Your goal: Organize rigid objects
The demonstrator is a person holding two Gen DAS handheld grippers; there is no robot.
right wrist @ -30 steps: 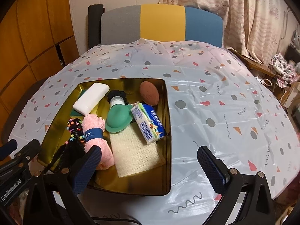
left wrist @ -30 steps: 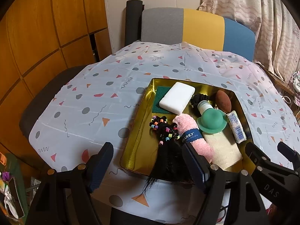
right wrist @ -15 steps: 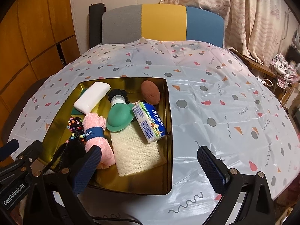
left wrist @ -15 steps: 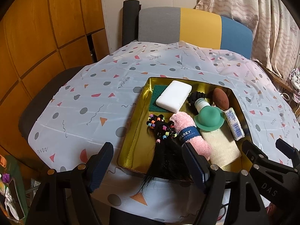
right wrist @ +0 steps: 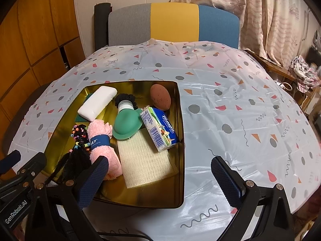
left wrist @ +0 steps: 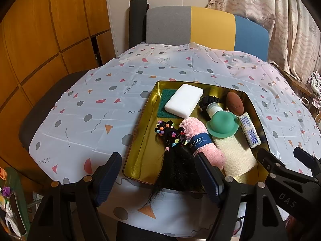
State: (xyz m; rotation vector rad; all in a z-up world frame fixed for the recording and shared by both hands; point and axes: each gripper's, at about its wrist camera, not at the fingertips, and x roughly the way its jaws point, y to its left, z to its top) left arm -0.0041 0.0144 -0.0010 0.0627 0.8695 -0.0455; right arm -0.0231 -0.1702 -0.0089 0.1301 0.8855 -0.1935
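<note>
A gold tray (left wrist: 138, 140) (right wrist: 180, 172) sits on the patterned tablecloth. It holds a white bar (left wrist: 183, 101) (right wrist: 97, 103) on a green pad, a brown egg-shaped sponge (left wrist: 234, 102) (right wrist: 160, 97), a green dome-shaped bottle (left wrist: 221, 123) (right wrist: 127, 124), a blue-white tissue pack (left wrist: 249, 131) (right wrist: 161, 130), a pink rolled cloth (left wrist: 202, 142) (right wrist: 103, 146), a beige mesh cloth (right wrist: 143, 160) and black hair with beads (left wrist: 172, 138) (right wrist: 79, 138). My left gripper (left wrist: 158, 178) is open and empty at the tray's near edge. My right gripper (right wrist: 160, 182) is open and empty over the tray's near right corner.
A grey, yellow and blue chair back (right wrist: 172, 24) stands behind the table. Wooden panels (left wrist: 40, 40) are at the left, curtains (right wrist: 270, 14) at the right. Bare tablecloth (right wrist: 240, 110) lies right of the tray, and more (left wrist: 100, 104) lies left of it.
Both grippers have drawn back slightly from the table, so the tray looks a little farther away. Both stay open. Nothing in the tray has moved.
</note>
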